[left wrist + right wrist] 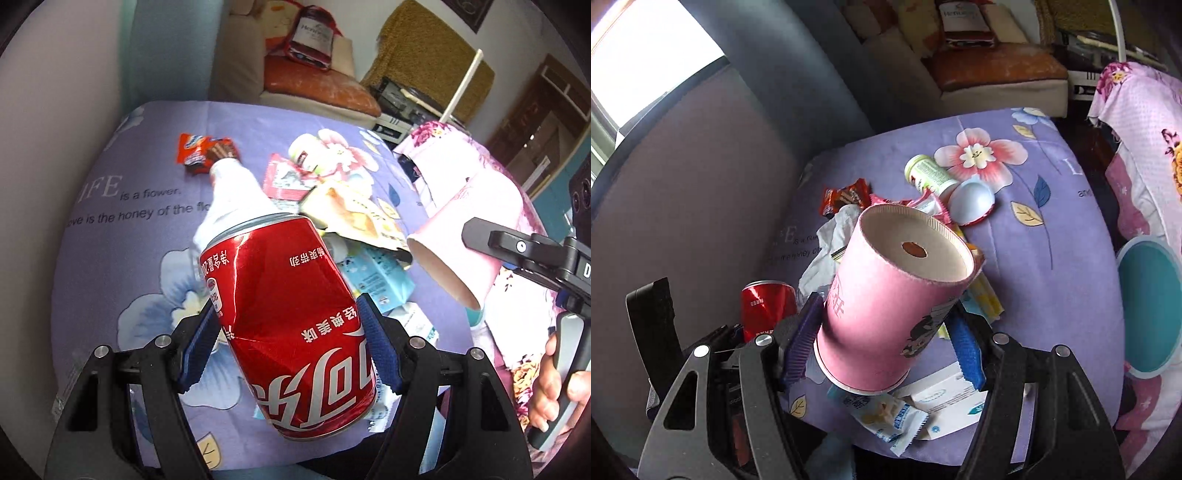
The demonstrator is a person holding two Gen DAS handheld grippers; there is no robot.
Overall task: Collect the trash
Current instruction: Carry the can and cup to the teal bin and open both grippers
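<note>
Red can (291, 325) clamped in my left gripper (291, 332) and pink cup (894, 299) pinched in my right gripper (886, 339), I hold both above the wrapper-strewn purple bedsheet (1052, 258), likely bound for the teal bin (1148, 306) alongside.

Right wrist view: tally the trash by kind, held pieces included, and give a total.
Cans: 1, red can
Cups: 1, pink cup
Bottles: 1, green-white bottle
Egg-shaped shells: 1, white shell
Tissues: 1, white tissue
Wrappers and packets: 5, orange wrapper, pink wrapper, yellow wrapper, blue-white wrapper, white packet
Total: 10
</note>
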